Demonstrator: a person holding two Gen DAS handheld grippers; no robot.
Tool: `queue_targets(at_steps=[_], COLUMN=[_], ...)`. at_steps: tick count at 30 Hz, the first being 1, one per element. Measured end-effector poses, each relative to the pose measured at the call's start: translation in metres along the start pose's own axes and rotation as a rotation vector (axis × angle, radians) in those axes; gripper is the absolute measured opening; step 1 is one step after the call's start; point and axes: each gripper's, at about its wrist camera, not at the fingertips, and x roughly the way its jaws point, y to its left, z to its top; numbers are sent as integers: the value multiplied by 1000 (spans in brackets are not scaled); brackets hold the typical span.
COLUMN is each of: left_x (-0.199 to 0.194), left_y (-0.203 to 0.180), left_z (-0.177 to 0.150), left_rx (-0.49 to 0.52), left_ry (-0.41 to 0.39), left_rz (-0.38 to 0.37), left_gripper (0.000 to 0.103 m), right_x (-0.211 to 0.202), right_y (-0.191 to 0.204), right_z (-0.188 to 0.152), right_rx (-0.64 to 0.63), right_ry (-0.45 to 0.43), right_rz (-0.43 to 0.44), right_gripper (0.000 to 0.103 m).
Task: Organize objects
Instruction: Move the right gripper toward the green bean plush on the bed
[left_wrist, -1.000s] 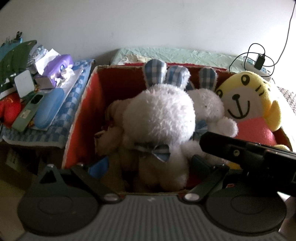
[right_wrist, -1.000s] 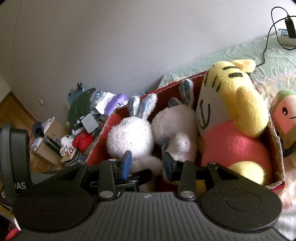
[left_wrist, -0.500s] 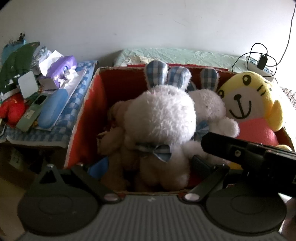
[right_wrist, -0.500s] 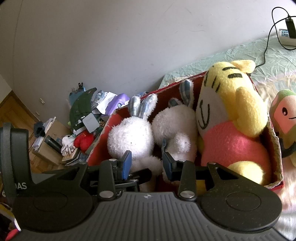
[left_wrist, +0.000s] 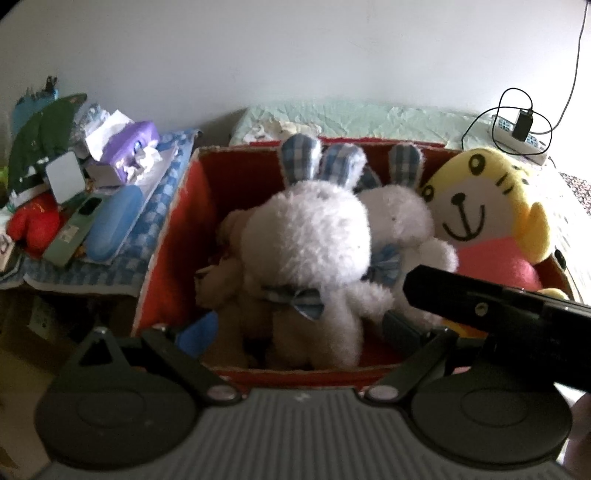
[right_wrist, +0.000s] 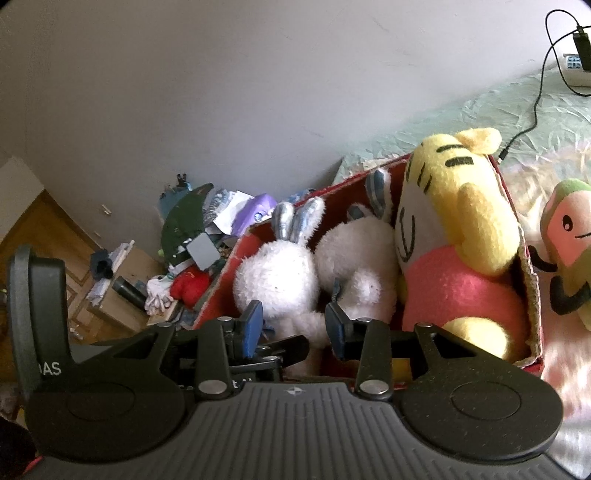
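Here, the red cardboard box (right_wrist: 532, 295) sat directly ahead of you, packed; the near white bunny (right_wrist: 277, 284) lay nearest your right gripper (right_wrist: 293, 328), its leg between part-open jaws, contact unclear. Your left gripper (left_wrist: 295, 332) hung wide open, empty.

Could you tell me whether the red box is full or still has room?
Nearly full: the red box holds two white bunnies, a yellow tiger and a brown plush.

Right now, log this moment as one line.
box: holds two rabbits, tiger, bear | left gripper: open, at near rabbit | right gripper: open, empty
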Motion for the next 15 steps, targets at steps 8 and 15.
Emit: queue_targets(at_steps=[8, 15], left_x=[-24, -48], left_y=[-21, -63], left_z=[3, 10], left_rx=[3, 51], left_ry=[-52, -125], left_rz=[35, 13], left_gripper=[95, 95], right_x=[-27, -62], right_y=[-6, -28], right_z=[8, 19], right_rx=[-20, -4], right_ry=[-42, -91], right_rz=[65, 72], right_gripper=[45, 45])
